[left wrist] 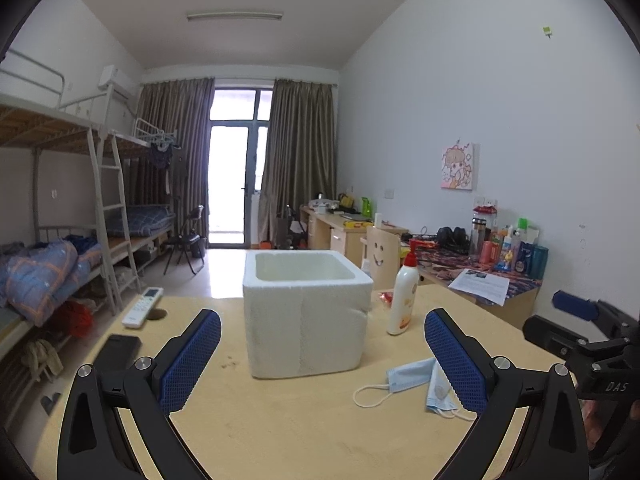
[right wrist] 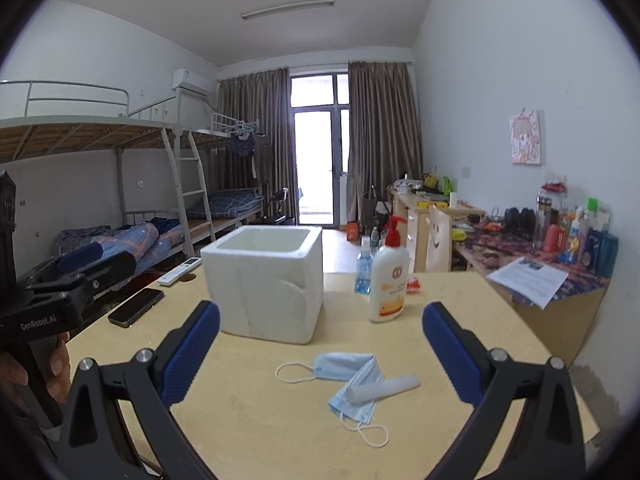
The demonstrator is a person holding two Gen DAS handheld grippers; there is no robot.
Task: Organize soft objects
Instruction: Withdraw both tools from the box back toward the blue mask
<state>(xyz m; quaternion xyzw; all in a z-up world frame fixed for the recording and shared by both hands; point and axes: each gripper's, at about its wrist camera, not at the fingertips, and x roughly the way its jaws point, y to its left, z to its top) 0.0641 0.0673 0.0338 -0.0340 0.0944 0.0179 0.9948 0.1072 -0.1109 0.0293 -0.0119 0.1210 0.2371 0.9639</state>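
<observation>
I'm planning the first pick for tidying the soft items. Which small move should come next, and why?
Probably lower the right hand-held gripper onto the folded face mask. Both hand-held grippers are open and empty, the masks lie loose on the table right in front of it, and the foam box stands open behind them.

Premises: a shared dormitory room. Evidence: metal bunk beds (right wrist: 120, 168) with ladder (left wrist: 112, 216) and bedding along one wall; desks (right wrist: 432, 208) crowded with bottles and papers along the other; curtains (left wrist: 296, 152) flanking a balcony door (right wrist: 314, 164); wall air conditioner (right wrist: 192, 80); ceiling strip light (left wrist: 234, 15).
</observation>
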